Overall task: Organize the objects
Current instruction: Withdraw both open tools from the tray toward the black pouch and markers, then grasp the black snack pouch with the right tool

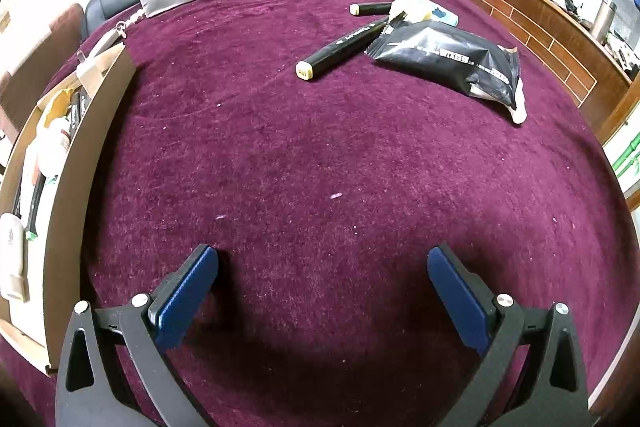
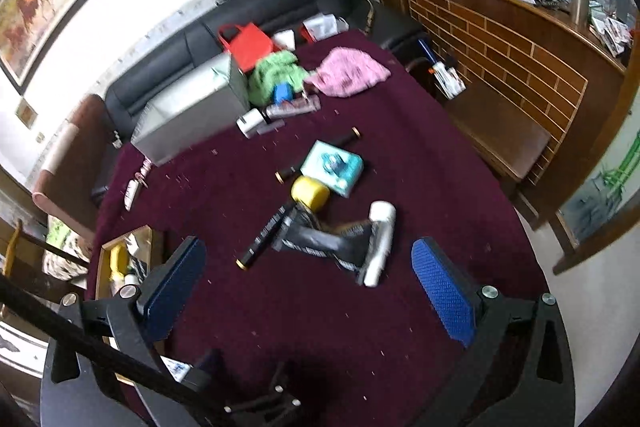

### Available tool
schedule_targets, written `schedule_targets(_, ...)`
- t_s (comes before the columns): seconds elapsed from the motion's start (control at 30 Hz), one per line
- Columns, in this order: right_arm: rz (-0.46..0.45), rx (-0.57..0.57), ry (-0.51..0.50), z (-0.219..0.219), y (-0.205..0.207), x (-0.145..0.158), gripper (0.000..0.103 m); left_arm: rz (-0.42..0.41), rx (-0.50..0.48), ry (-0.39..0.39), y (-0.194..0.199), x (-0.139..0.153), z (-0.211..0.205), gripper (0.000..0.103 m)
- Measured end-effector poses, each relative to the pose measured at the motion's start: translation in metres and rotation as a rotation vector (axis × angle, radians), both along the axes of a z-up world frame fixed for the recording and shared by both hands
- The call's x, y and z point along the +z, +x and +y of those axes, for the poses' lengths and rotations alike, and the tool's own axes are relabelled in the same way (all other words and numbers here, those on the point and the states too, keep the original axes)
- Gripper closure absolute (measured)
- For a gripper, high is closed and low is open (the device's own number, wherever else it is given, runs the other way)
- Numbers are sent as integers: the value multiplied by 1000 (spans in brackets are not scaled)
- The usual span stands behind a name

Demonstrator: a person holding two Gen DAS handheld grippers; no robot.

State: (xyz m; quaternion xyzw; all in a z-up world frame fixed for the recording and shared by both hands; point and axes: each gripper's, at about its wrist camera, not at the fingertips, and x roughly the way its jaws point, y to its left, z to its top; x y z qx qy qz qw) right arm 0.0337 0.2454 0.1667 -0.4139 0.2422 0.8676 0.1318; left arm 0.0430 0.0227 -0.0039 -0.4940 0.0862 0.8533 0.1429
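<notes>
Both tongs are spread wide with nothing between the blue ribbed pads. The left gripper (image 1: pixel 322 291) sits low at the bottom of its frame over the fuzzy maroon velvet tablecloth (image 1: pixel 320 167), which is speckled with lint. The right gripper (image 2: pixel 308 291) is higher up and looks down on the whole table; its view is a bit motion-blurred.

In the left view, a shallow brown cardboard box (image 1: pixel 80 187) runs along the left edge of the frame, already holding a few markers and a white tube. Upper middle of the frame: a long black marker with a cream end cap (image 1: pixel 344 45) lying flat, its far end touching a crinkly black foil packet (image 1: pixel 452 61) with zigzag-cut edges. A white plastic tube (image 1: pixel 519 105) pokes out from under the packet's lower right corner. A shorter black marker (image 1: pixel 370 9) lies further back.

In the right view, centre frame, there's a squat yellow cylinder (image 2: pixel 310 193) just beside a teal rectangular box (image 2: pixel 334 167). Up top, a grey flat carton (image 2: pixel 188 107), plus fluffy green (image 2: pixel 276 73) and pink cloths (image 2: pixel 348 71).
</notes>
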Motion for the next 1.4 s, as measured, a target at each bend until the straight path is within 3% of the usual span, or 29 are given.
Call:
schedule_targets(0.57,-119,78,20,-20,14,-24,0,2,1,-1,0,0,1,1)
schedule_targets(0.8,-175,182,30,-12,4,-45,9,3,5,0,0,0,1,1)
schedule_targets(0.87,-191,207,23,-9,0,-51,15,4,6,0,0,0,1,1)
schedule_targets(0.93,-217,252,29,-6,-9,-58,34,4,7,0,0,0,1,1)
schedule_targets(0.97,-230,271,40,-6,-14,-61,36,4,7,0,0,0,1,1)
schedule_targets(1.4,-348,510,253,-28,-94,-111,37,8,17,1,1,-1,-1,1)
